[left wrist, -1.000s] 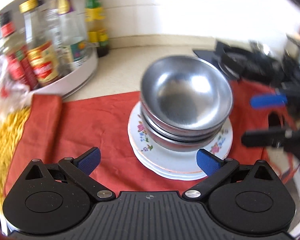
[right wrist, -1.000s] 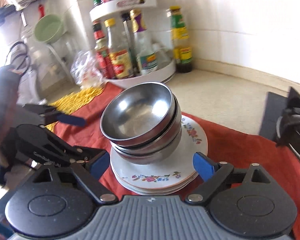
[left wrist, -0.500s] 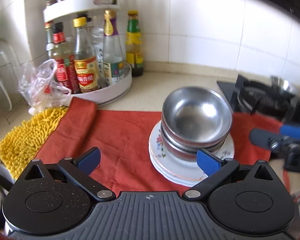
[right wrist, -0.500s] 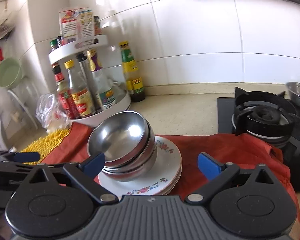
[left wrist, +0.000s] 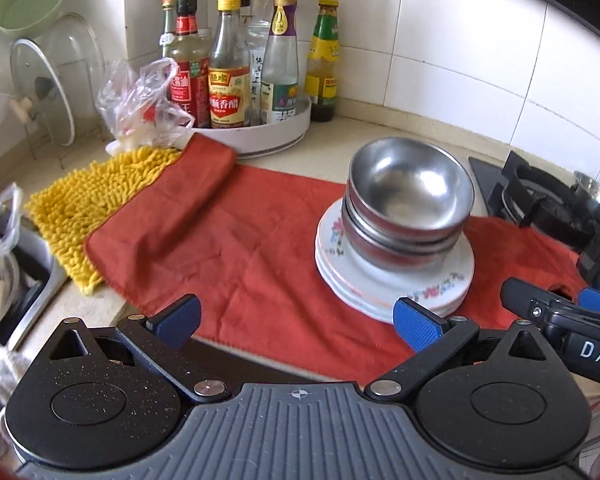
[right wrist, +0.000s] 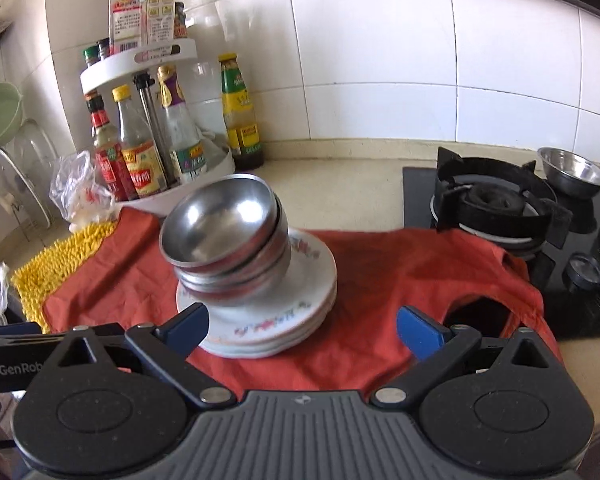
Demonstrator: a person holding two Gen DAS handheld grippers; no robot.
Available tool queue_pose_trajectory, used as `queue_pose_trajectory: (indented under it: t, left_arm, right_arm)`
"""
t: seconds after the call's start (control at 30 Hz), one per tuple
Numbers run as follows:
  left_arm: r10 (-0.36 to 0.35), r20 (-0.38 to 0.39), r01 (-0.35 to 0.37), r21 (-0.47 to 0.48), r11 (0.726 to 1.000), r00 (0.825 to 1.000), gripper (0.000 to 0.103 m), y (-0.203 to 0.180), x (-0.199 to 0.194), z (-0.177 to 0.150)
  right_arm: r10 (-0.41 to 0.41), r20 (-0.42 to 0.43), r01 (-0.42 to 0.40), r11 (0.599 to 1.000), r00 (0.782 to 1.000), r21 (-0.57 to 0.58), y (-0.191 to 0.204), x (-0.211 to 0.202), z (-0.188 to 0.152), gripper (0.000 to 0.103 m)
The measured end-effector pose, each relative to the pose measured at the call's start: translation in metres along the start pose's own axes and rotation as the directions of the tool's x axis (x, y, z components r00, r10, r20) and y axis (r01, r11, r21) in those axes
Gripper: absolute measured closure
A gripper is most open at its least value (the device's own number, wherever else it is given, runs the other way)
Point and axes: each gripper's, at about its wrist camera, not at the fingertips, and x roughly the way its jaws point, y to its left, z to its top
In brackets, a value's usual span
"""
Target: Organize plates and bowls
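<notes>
Both the left claw [left wrist: 296,322] and the right claw [right wrist: 302,330] stand wide and empty, the right one's jaws having just been opening. Beyond them, on the red cloth [left wrist: 240,248] over the bench [right wrist: 340,188], three nested steel bowls [right wrist: 228,240] sit on about three floral white plates [right wrist: 300,304]. A fourth bowl [right wrist: 572,172] sits by the stove [right wrist: 496,208].

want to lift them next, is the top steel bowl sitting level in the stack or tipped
Tipped. The top steel bowl leans off-centre on the nested bowls beneath, its rim clearly slanted, above the floral plates.
</notes>
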Motion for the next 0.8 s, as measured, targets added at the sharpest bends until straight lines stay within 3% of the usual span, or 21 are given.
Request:
queue_pose_trajectory:
  t: [0.8]
  left_arm:
    - [0.048,-0.019,-0.047,0.007,0.999,0.999,0.001,-0.013,-0.028,-0.025]
  right_arm:
    - [-0.01,-0.035,0.012,0.999,0.999,0.036,-0.01,-0.027,-0.022,0.004]
